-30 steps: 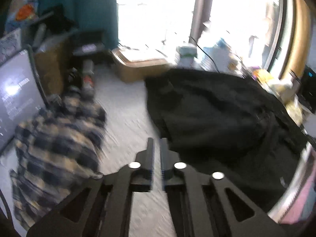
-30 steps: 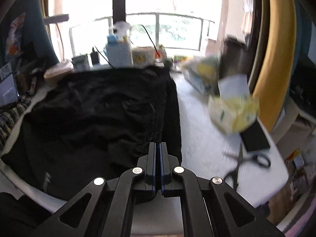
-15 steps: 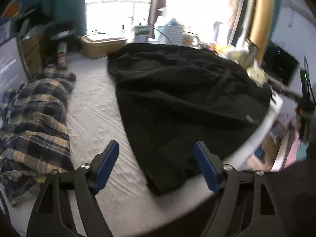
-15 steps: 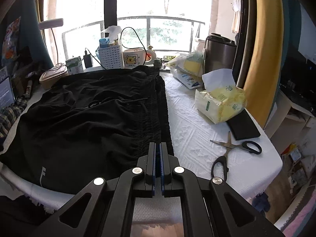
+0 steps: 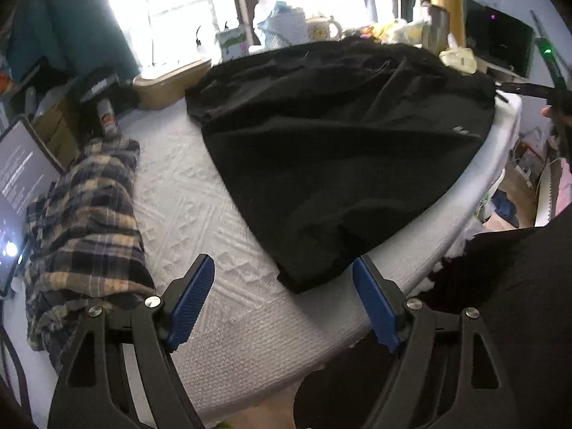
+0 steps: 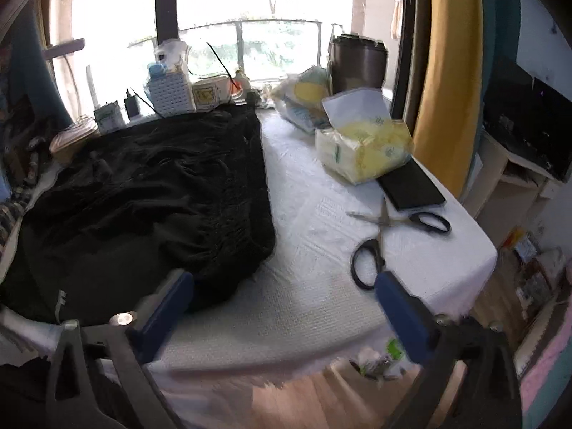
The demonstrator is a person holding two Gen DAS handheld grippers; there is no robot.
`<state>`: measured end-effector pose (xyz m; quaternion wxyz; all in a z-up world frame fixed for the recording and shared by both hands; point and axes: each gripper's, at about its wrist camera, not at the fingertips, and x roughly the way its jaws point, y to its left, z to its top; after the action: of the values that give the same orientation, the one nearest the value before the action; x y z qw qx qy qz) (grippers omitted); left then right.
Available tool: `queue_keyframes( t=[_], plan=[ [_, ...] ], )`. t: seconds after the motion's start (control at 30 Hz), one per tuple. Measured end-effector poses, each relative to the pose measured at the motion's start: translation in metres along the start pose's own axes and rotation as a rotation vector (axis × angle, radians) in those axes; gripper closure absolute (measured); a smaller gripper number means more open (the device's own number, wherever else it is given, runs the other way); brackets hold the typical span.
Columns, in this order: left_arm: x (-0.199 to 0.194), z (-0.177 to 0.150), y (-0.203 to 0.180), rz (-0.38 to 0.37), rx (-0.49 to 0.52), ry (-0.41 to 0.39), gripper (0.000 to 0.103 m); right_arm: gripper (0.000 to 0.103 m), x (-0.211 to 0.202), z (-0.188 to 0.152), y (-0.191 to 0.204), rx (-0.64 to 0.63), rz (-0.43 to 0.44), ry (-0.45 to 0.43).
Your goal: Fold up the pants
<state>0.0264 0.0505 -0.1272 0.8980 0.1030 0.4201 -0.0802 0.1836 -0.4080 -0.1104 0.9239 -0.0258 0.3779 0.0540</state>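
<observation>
The black pants (image 5: 339, 143) lie spread flat on the white textured table cover (image 5: 200, 214). In the left wrist view their near corner lies just beyond my left gripper (image 5: 282, 282), which is open and empty above the table's front edge. In the right wrist view the pants (image 6: 143, 196) fill the left half, the gathered waistband facing right. My right gripper (image 6: 282, 296) is open and empty, its left finger (image 6: 171, 296) over the pants' near corner.
A plaid shirt (image 5: 89, 214) lies bunched left of the pants beside a laptop (image 5: 18, 178). Scissors (image 6: 386, 228), a black case (image 6: 411, 189) and a yellow tissue pack (image 6: 364, 146) lie right of the pants. Boxes, a mug and a basket line the window sill.
Both grippers went from shut to open, the left first, the right just now. The left gripper swung right to face the pants' near corner; the right one drew back and turned right.
</observation>
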Motion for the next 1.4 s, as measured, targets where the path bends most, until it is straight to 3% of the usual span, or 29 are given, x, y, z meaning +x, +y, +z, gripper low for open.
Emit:
queue_keyframes(
  t=[0.23, 0.4, 0.67, 0.9, 1.0, 1.07, 1.13, 1.27, 1.4],
  plan=[
    [0.002, 0.001, -0.008, 0.059, 0.054, -0.040, 0.023, 0.000, 0.019, -0.007, 0.007, -0.112, -0.055, 0.011],
    [0.011, 0.012, -0.009, 0.108, 0.016, -0.067, 0.023, 0.000, 0.030, -0.013, 0.006, -0.193, -0.128, 0.023],
    [0.016, 0.028, -0.022, 0.092, 0.007, -0.124, 0.024, 0.000, 0.032, -0.023, 0.022, -0.332, -0.202, 0.035],
    [0.016, 0.036, -0.029, 0.137, -0.004, -0.150, 0.024, 0.000, 0.044, -0.009, 0.052, -0.504, -0.218, -0.071],
    [0.020, 0.037, -0.030, 0.131, -0.023, -0.145, 0.025, 0.001, 0.046, -0.008, 0.066, -0.585, -0.160, -0.114],
    [0.024, 0.038, -0.028, 0.115, -0.043, -0.140, 0.048, 0.021, 0.048, -0.009, 0.076, -0.643, -0.120, -0.120],
    [0.029, 0.039, -0.027, 0.103, -0.050, -0.119, 0.062, 0.028, 0.050, -0.013, 0.081, -0.694, -0.118, -0.130],
    [0.033, 0.039, -0.029, 0.075, -0.040, -0.115, 0.083, 0.028, 0.046, -0.014, 0.075, -0.735, -0.122, -0.136],
    [0.034, 0.038, -0.031, 0.064, -0.033, -0.117, 0.096, 0.028, 0.040, -0.021, 0.059, -0.758, -0.140, -0.105]
  ],
)
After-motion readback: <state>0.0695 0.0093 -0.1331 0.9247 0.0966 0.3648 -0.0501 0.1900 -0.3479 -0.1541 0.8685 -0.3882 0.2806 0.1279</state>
